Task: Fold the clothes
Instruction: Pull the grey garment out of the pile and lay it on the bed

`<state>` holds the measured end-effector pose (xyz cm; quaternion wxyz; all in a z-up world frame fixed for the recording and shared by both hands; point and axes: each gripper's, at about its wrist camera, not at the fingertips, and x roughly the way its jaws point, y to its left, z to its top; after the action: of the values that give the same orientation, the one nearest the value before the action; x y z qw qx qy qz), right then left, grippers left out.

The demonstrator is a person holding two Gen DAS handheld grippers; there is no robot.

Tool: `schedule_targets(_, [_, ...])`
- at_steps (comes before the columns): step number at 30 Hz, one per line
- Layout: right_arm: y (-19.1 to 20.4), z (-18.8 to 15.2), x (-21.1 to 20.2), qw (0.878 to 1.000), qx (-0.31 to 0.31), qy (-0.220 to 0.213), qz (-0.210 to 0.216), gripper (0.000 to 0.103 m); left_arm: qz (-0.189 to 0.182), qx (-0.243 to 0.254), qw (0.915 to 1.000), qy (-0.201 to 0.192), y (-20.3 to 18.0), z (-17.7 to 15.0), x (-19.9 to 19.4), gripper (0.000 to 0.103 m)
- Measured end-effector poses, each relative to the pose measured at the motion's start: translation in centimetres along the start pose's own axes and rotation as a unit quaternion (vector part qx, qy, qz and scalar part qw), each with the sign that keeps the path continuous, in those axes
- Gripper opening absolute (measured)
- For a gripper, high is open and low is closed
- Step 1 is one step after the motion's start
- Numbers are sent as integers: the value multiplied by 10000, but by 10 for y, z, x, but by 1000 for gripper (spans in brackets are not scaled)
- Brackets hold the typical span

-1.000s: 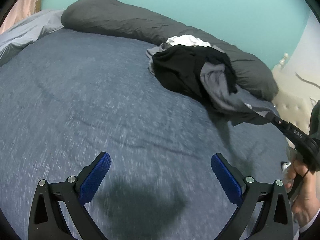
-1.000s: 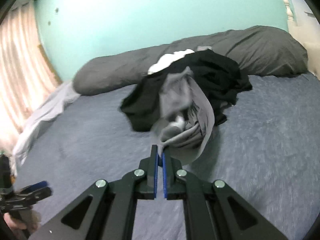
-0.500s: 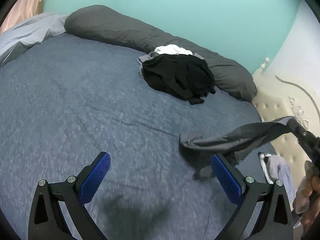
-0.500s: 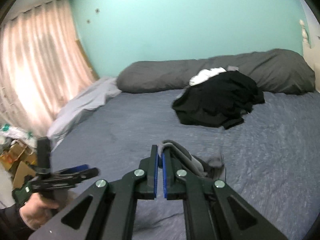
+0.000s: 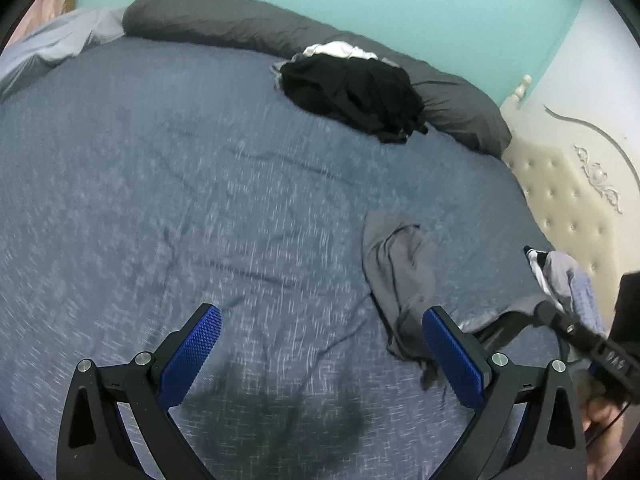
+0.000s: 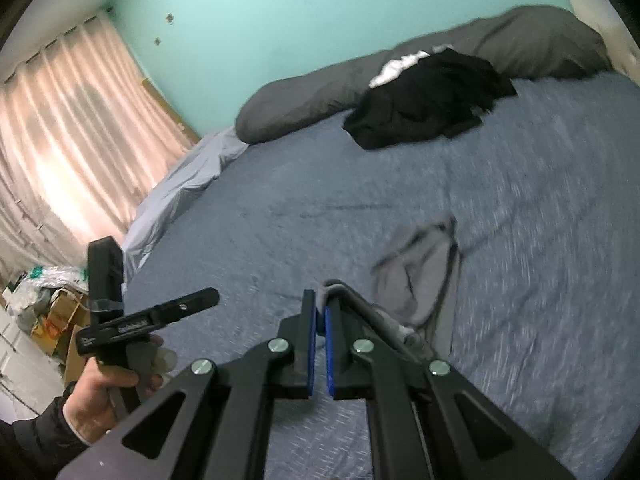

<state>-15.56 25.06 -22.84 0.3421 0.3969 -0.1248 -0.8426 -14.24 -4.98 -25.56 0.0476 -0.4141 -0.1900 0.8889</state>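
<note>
The grey garment [image 5: 400, 276] lies crumpled on the bed [image 5: 200, 200], on its right half toward the near edge, well apart from the pile of dark clothes [image 5: 356, 96] that sits against the long grey pillow [image 5: 248, 32] at the far edge. Its long axis runs roughly from the far side toward the near edge, and one end trails off to the right, where the right tool [image 6: 320, 312] is clamped on a bunched strip of it; that strip rises taut from the mattress to the closed pads.

The left tool [image 5: 320, 344] hangs just above the bed with its pads wide apart and nothing between them. The garment lies to its right and slightly ahead: in the left wrist view the cloth's near end passes just behind the right-hand pad [image 5: 452, 356], while the left-hand pad is over bare sheet.

So the left tool is the free one and sits near the loose end. Judging from this, the coming move calls for a short shift to the right and forward to take a second corner or hem, so the two tools can spread the cloth flat. The cloth is thin and limp; a pinch may gather several layers.
</note>
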Motion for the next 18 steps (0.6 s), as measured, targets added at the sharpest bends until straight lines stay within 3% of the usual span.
schedule_targets(6, [-43,-30,16,9974,329,-128,-631,4,-1,-56,10000,0,0,-18,37,103])
schedule_targets(10, [-79,-41,19,9924,822,-323,-853,4,-101,157,9997,183,-10,-27,61,103])
schedule_targets(18, [-117,-51,35,9880,1306,-223,-788,7,-61,540,9984,142,-31,-16,91,103])
